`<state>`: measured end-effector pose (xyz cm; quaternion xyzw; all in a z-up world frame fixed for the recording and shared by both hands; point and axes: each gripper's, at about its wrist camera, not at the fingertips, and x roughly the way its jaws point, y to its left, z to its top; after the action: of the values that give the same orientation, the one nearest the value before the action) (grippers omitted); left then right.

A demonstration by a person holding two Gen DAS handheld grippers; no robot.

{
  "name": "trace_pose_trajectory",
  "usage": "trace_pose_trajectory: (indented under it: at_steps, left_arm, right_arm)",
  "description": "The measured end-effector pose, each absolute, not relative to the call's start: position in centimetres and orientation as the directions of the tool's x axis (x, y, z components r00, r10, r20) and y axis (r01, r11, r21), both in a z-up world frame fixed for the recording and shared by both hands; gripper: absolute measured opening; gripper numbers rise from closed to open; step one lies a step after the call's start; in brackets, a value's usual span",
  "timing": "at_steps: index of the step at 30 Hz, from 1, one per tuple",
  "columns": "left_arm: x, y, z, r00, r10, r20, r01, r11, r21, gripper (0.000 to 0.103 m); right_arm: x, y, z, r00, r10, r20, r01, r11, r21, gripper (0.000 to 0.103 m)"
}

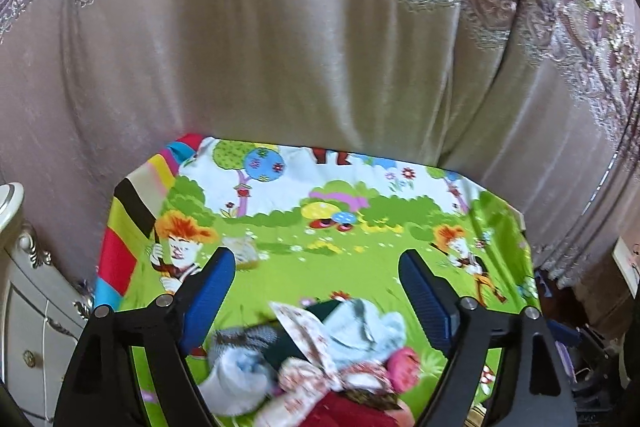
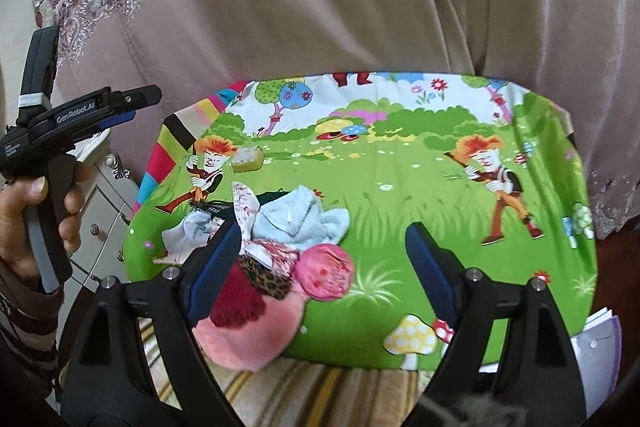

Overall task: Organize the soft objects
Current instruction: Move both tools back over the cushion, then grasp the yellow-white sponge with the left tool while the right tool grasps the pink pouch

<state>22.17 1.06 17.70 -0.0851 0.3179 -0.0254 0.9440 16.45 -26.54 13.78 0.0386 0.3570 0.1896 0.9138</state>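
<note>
Both left tongs (image 1: pixel 316 281) and right tongs (image 2: pixel 320 251) hang spread and empty above the heaped soft cloths (image 2: pixel 280 247) on the cartoon-print counter (image 2: pixel 400 187), likely choosing a piece.

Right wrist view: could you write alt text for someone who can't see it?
A heap of soft cloths and socks lies on a bright cartoon-print tablecloth, between the open right gripper and a hand holding the left gripper.
</note>
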Motion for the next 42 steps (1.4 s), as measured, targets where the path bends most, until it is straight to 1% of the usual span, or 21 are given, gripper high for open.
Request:
trace_pose_trajectory:
  at_steps: [6,11,16,20,24,28,31,34,35,36,37,38,42]
  left_arm:
    - [26.1,3.4,15.4,0.787,-0.048,-0.615,-0.069,0.984,-0.166,0.086]
    - [29.8,5.1,12.7,0.764,-0.013,-0.645,-0.125,0.978,-0.168,0.089]
    - [34.2,6.2,8.6,0.703,0.012,-0.711,-0.175,0.972,-0.157,0.09]
    - [37.3,6.9,4.4,0.622,0.008,-0.783,-0.207,0.966,-0.154,0.09]
    - [39.4,7.4,0.8,0.556,0.012,-0.831,-0.234,0.962,-0.143,0.09]
    - [40.9,8.2,-1.5,0.508,0.031,-0.861,-0.261,0.958,-0.12,0.09]
    - [42.0,8.8,-3.0,0.466,0.063,-0.882,-0.283,0.956,-0.082,0.09]
    - [42.9,9.0,-4.3,0.432,0.085,-0.898,-0.272,0.961,-0.039,0.09]
    - [43.1,9.0,-4.6,0.431,0.078,-0.899,-0.264,0.964,-0.043,0.089]
    - [43.2,8.8,-4.9,0.43,0.074,-0.9,-0.25,0.967,-0.041,0.081]
    - [43.3,8.6,-5.1,0.428,0.067,-0.901,-0.234,0.972,-0.038,0.077]
    - [43.4,8.4,-5.4,0.425,0.052,-0.904,-0.219,0.974,-0.048,0.068]
    - [43.2,7.8,-5.2,0.435,0.055,-0.899,-0.194,0.981,-0.033,0.061]
  right_arm:
    - [19.7,-24.3,11.3,0.636,0.377,-0.673,-0.315,0.923,0.219,0.087]
    - [22.1,-22.9,7.9,0.58,0.384,-0.719,-0.308,0.92,0.242,0.087]
    - [24.1,-22.1,4.2,0.518,0.385,-0.764,-0.296,0.918,0.262,0.087]
    - [25.0,-21.8,1.9,0.476,0.386,-0.79,-0.29,0.917,0.274,0.087]
    - [25.5,-21.9,0.4,0.441,0.394,-0.806,-0.282,0.914,0.292,0.087]
    - [25.8,-21.7,-0.9,0.41,0.397,-0.821,-0.281,0.912,0.3,0.087]
    - [25.9,-21.6,-1.8,0.379,0.398,-0.835,-0.272,0.911,0.311,0.087]
    - [25.9,-21.5,-2.3,0.365,0.392,-0.844,-0.269,0.913,0.308,0.087]
    - [25.9,-21.5,-2.3,0.361,0.39,-0.847,-0.271,0.913,0.305,0.087]
    - [25.9,-21.4,-2.5,0.359,0.387,-0.85,-0.272,0.914,0.302,0.087]
    - [26.0,-21.4,-2.5,0.356,0.384,-0.852,-0.27,0.915,0.3,0.087]
    - [26.0,-21.4,-2.7,0.351,0.382,-0.855,-0.267,0.916,0.299,0.087]
    - [26.3,-21.8,-3.0,0.352,0.383,-0.854,-0.243,0.918,0.312,0.087]
